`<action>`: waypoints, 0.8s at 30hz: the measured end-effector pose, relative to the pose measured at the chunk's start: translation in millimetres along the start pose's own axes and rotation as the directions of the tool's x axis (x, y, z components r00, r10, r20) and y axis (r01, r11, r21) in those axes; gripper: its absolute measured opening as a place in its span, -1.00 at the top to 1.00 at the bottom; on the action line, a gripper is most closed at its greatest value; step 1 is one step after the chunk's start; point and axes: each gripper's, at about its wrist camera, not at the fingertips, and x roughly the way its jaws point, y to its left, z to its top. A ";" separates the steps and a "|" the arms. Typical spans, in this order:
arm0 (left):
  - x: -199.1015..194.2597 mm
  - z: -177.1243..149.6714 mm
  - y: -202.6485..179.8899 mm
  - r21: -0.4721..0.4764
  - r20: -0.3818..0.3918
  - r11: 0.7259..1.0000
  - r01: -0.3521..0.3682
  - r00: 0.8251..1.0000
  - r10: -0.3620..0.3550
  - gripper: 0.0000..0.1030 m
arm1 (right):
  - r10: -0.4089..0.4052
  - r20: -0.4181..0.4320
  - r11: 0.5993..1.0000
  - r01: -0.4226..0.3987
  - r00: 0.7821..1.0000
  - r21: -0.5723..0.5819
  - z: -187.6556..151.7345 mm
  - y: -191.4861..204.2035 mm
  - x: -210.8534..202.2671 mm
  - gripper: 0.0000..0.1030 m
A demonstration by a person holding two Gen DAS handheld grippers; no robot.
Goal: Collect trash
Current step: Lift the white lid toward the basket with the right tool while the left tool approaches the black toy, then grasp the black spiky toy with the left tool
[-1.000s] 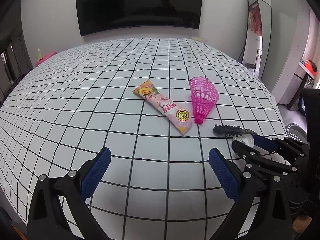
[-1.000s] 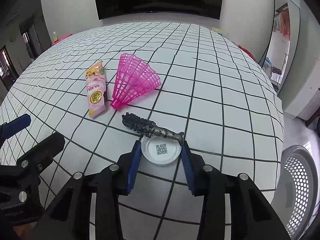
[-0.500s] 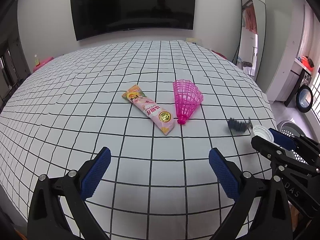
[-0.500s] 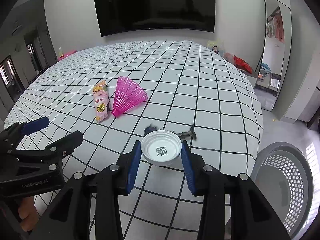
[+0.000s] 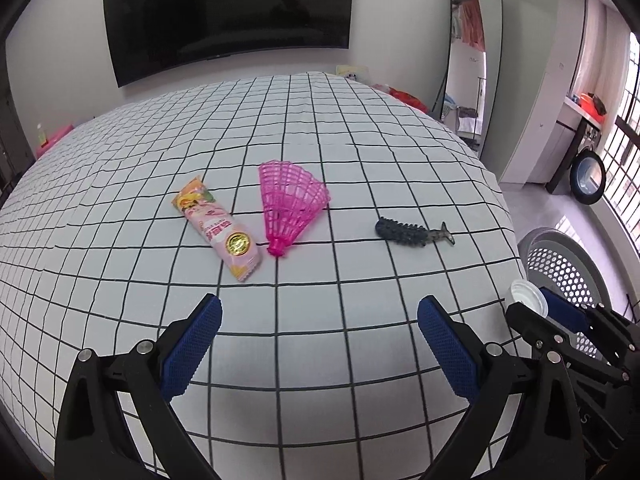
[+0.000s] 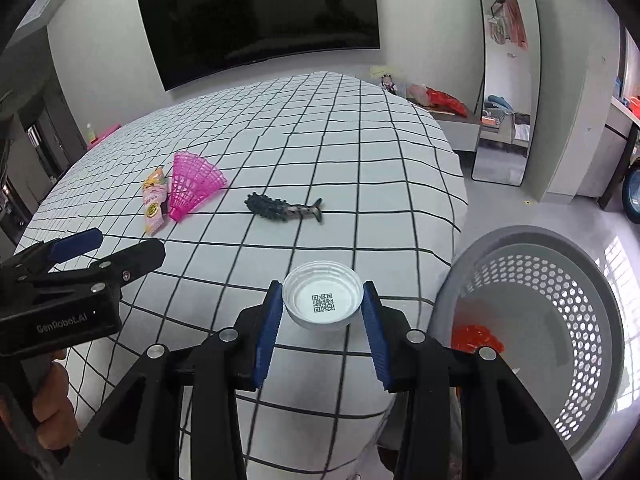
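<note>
My right gripper [image 6: 323, 312] is shut on a white round lid [image 6: 322, 300] with a QR code inside, held in the air over the bed's right edge, left of a grey perforated basket [image 6: 560, 292]. The lid also shows in the left wrist view [image 5: 527, 297]. On the checked bedsheet [image 5: 320, 128] lie a pink snack wrapper [image 5: 218, 228], a pink plastic mesh fan [image 5: 290, 204] and a dark spiky fish-shaped toy [image 5: 412, 233]. My left gripper [image 5: 318, 344] is open and empty, above the sheet in front of the wrapper and fan.
Something red-orange [image 6: 478, 336] lies in the basket, which stands on the floor right of the bed. A TV [image 5: 228, 16] hangs on the far wall. A mirror [image 5: 468, 52] leans at the right. The left gripper shows at the left of the right wrist view [image 6: 76, 256].
My right gripper has lifted the white lid off the sheet and carried it right, toward the basket. The dark toy was nudged and now lies still. The left gripper pulled back slightly.
</note>
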 end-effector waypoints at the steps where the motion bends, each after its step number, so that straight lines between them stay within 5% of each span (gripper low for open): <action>1: 1.1 2.2 -5.2 0.005 0.001 1.000 0.004 1.000 -0.004 -0.87 | -0.003 0.001 1.000 0.003 1.000 0.011 -1.0 -5.4 -1.0 0.24; 7: 19.5 17.5 -38.5 0.028 -0.047 0.998 0.060 0.997 -0.058 -0.87 | -0.004 0.003 0.997 0.004 1.000 0.071 -7.9 -35.7 -3.5 0.24; 24: 81.9 43.6 -84.8 0.085 -0.106 0.996 -0.022 0.994 0.031 -0.87 | 0.065 0.010 0.980 -0.065 0.998 0.186 -19.7 -94.2 3.7 0.24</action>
